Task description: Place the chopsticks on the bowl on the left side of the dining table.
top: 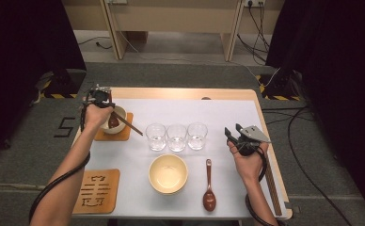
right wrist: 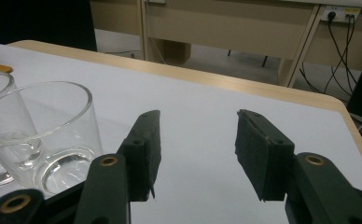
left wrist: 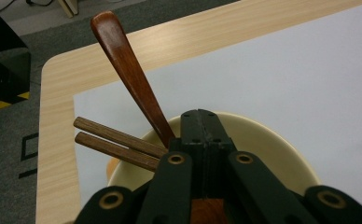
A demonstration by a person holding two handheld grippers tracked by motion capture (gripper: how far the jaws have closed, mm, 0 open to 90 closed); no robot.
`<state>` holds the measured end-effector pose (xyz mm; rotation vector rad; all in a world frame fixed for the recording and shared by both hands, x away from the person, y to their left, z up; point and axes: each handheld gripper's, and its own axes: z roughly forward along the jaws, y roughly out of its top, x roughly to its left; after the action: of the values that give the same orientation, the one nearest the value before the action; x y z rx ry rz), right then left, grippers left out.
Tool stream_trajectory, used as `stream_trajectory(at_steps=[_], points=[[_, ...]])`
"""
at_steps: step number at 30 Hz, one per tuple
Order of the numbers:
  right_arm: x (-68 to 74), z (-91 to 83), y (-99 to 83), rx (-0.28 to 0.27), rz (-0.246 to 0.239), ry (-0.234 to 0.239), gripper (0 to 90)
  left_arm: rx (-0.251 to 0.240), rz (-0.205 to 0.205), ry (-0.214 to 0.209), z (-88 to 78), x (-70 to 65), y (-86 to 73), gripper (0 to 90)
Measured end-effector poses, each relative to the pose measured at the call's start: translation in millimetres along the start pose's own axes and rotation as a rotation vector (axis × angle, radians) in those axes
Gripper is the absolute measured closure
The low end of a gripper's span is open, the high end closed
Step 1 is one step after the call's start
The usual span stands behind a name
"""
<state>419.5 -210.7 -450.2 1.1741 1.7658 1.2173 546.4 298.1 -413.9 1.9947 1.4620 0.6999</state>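
Near edge: a brown wooden spoon [top: 209,188] lies bowl-end toward the person, just right of an empty cream bowl [top: 168,173]; a cut-out wooden coaster [top: 96,190] sits at the near left corner.
Right gripper [top: 232,133]: held above the white mat [top: 218,113] near the table's right side, jaws spread wide with nothing between them; in the right gripper view the gripper [right wrist: 197,140] looks past the nearest glass [right wrist: 53,135].
Middle row: three clear glasses [top: 176,136] stand side by side, just beyond the empty bowl.
Left gripper [left wrist: 199,122]: jaws pressed together over a second cream bowl [left wrist: 263,144]; a dark wooden spoon [left wrist: 132,77] rises tilted from just beside them, but whether they pinch it cannot be told.
Far left: that bowl [top: 111,117] rests on another wooden coaster [top: 119,134], with a pair of chopsticks [top: 129,122] laid across its rim.
Beyond: wooden table [top: 180,93], grey floor.
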Motion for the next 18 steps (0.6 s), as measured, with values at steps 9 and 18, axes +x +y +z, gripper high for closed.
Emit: stream_trajectory(at_steps=[9,18], points=[[0.5,0.4,0.0,0.000,0.002,0.001,50.7,0.011,0.016,0.007,3.5,-3.9,2.1,88.9],[0.0,0.7,0.2,-0.003,0.001,0.001,50.7,0.025,0.014,0.019,6.9,-3.8,0.5,89.0]])
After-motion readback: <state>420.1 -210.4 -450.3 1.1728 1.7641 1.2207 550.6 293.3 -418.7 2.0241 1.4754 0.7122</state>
